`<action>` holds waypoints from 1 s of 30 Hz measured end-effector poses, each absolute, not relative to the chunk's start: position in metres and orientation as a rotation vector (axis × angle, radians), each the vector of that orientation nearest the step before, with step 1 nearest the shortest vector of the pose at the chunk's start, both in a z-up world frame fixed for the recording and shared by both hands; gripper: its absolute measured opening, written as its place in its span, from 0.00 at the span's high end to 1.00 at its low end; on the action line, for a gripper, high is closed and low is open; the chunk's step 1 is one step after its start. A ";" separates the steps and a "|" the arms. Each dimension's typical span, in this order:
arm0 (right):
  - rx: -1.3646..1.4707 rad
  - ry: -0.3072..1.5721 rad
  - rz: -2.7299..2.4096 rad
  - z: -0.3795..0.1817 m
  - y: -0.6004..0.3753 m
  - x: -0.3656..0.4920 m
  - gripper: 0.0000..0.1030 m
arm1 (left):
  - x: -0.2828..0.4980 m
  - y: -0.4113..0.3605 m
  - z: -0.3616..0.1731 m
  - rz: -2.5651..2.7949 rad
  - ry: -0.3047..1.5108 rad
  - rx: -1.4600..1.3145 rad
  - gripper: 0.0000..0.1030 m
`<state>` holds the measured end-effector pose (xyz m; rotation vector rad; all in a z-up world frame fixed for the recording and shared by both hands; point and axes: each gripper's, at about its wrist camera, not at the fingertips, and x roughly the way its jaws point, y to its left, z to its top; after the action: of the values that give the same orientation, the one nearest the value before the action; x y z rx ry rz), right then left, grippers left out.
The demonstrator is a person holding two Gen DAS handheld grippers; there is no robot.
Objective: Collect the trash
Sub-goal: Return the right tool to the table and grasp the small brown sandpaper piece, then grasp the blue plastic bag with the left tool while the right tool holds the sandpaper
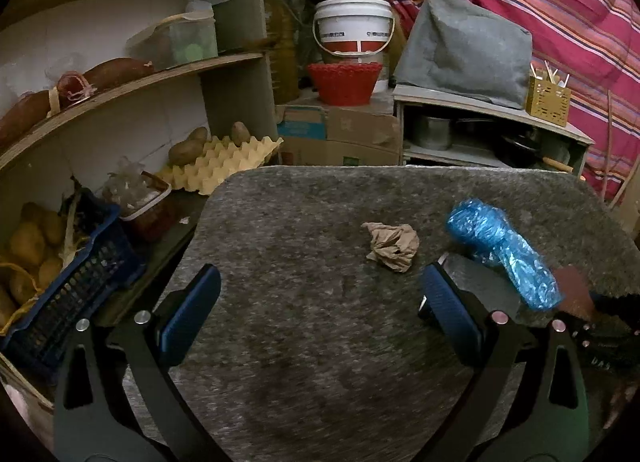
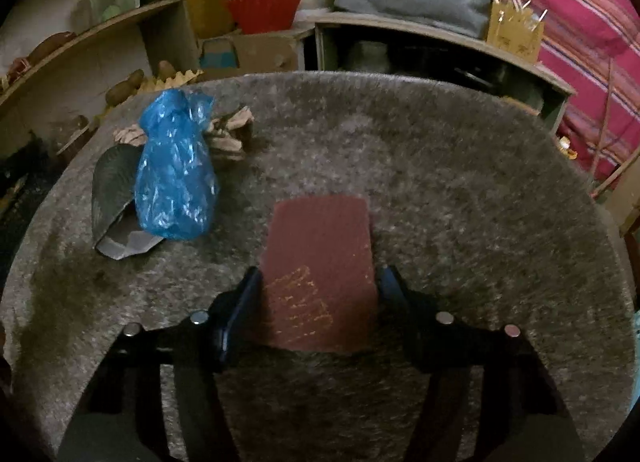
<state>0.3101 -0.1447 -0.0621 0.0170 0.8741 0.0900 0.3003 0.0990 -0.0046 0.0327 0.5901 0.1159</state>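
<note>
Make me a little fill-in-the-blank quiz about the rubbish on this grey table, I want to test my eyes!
1. The crumpled plastic bag on the table is ___ in colour.
2. Between the right gripper's fingers is a flat ___ packet.
3. The left gripper holds ___.
4. The crumpled paper is ___ in colour.

Missing words: blue; reddish-brown; nothing; brown

2 wrist views — same table [image 1: 304, 342]
</note>
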 end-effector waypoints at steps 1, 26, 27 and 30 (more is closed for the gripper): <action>0.023 0.879 0.090 -0.063 -0.145 0.311 0.40 | 0.301 0.097 -0.004 0.114 0.592 0.030 0.05; 0.092 0.743 -0.082 -0.025 -0.291 0.271 0.46 | 0.373 -0.030 -0.024 0.055 0.719 0.085 0.22; 0.100 0.739 -0.092 -0.024 -0.300 0.267 0.46 | 0.378 -0.030 -0.030 0.050 0.743 0.074 0.28; 0.123 0.728 -0.115 -0.021 -0.319 0.260 0.46 | 0.385 -0.027 -0.037 0.024 0.773 0.022 0.51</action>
<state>0.2603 -0.3192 -0.0206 0.1227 0.7284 -0.1149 0.3847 -0.0267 -0.0368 0.0220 0.7731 0.0243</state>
